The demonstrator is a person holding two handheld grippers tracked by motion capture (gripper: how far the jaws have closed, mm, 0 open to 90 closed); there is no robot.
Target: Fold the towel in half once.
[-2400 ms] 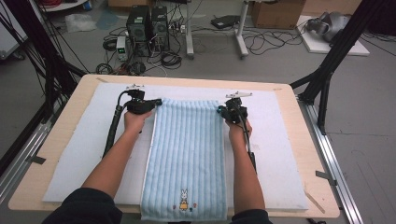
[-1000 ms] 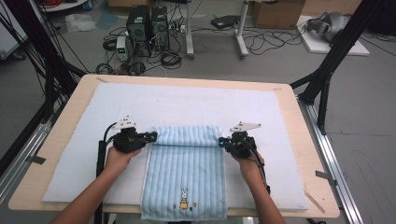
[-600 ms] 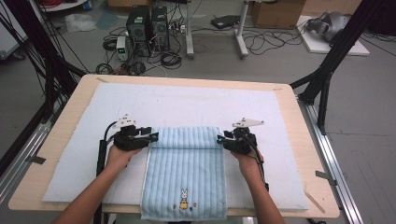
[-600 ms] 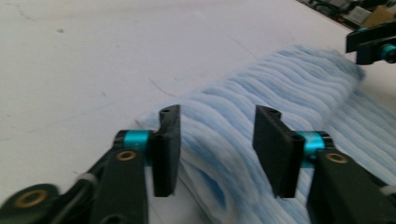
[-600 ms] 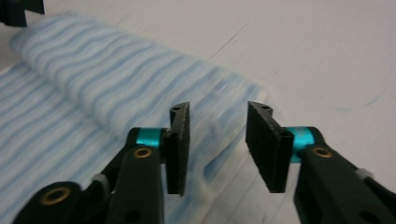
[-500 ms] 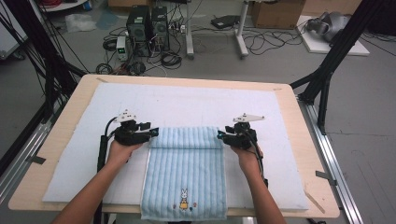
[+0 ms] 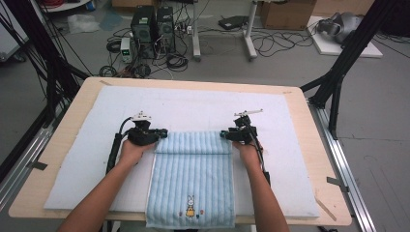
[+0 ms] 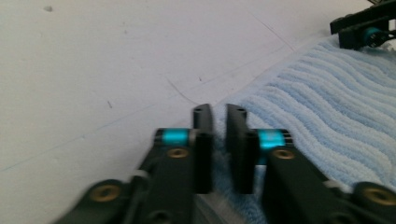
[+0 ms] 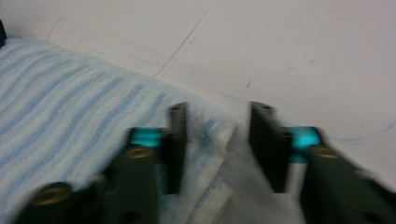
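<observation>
One ribbed terry towel (image 7: 192,179), pale blue, folded rectangle, soft.

Grey floor (image 7: 290,63) – tangled cables (image 7: 270,43), computer towers (image 7: 153,24).

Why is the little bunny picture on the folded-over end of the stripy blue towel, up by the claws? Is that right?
Not quite. The bunny picture sits at the near end of the light blue striped towel, by the table's front edge. The folded-over end is the far one, by the claws. The high view shows it.
</observation>
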